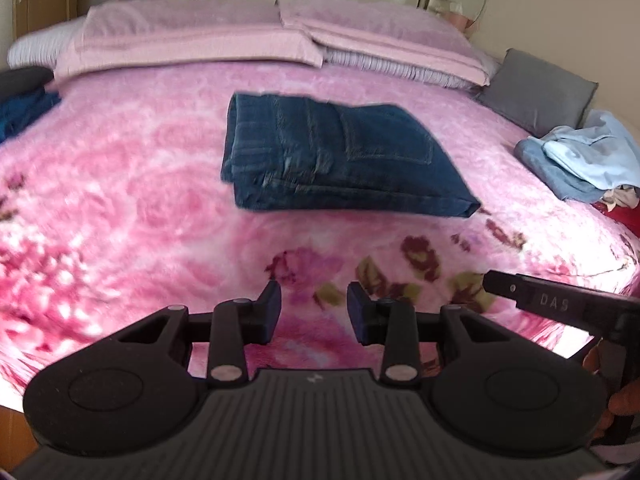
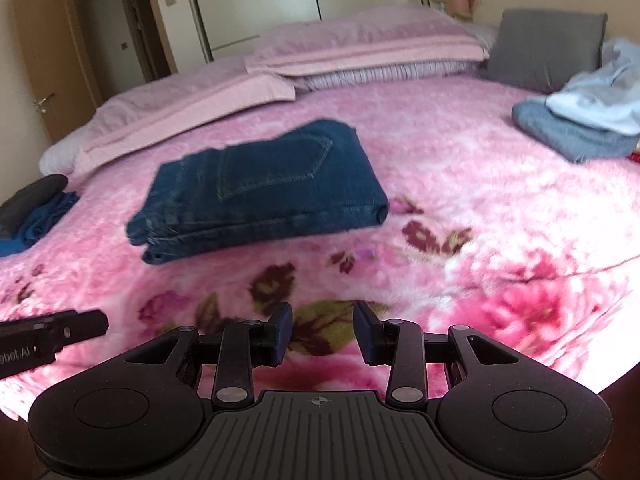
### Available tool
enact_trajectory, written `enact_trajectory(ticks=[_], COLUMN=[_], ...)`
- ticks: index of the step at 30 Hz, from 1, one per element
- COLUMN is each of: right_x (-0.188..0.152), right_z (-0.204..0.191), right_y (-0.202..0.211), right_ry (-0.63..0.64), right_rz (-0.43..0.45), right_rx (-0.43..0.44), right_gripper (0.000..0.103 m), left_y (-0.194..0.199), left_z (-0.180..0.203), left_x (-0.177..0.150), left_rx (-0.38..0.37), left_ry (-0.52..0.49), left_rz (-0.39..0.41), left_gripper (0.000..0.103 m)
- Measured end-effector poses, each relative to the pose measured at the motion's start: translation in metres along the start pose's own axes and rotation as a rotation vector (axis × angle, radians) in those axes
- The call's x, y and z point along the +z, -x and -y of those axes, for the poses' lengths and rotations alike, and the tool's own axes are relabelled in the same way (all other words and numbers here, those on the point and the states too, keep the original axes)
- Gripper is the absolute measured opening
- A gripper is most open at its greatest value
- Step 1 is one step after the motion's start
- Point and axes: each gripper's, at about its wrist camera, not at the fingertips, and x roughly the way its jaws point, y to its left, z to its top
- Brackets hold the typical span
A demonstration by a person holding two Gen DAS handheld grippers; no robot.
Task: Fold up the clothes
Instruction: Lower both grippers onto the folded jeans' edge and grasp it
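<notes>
Dark blue jeans [image 1: 336, 160] lie folded into a compact rectangle in the middle of the pink floral bed [image 1: 120, 200], back pocket facing up. The right wrist view shows the same jeans [image 2: 260, 188] left of centre. My left gripper [image 1: 314, 312] hovers open over the near part of the bed, well short of the jeans, with nothing between its fingers. My right gripper [image 2: 324, 330] is likewise open and empty, near the bed's front edge. Each gripper's side shows at the edge of the other's view.
A heap of light blue and grey clothes [image 1: 580, 160] sits at the right side of the bed [image 2: 480, 184], seen too as clothes [image 2: 580, 116]. Dark and blue garments [image 1: 24, 100] lie at the left edge. Pink pillows [image 1: 192, 40] and a grey cushion [image 1: 536, 88] line the headboard end.
</notes>
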Motion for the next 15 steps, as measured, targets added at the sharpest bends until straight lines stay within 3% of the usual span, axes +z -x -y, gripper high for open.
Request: enact_trajectory(ticks=[3,15], right_x=[0.003,0.032], right_z=[0.002,0.026], right_y=[-0.014,-0.048], right_ry=[-0.012,-0.053], right_rz=[-0.004,0.072], right_rx=[0.006,0.0], right_gripper=[0.038,0.038], left_y=[-0.015,-0.053], left_z=[-0.012,-0.04], left_x=[0.001,0.05], left_rx=[-0.021,-0.007], left_ry=[0.021,0.044], left_rz=[-0.007,0.061], left_gripper=[0.024,0.021])
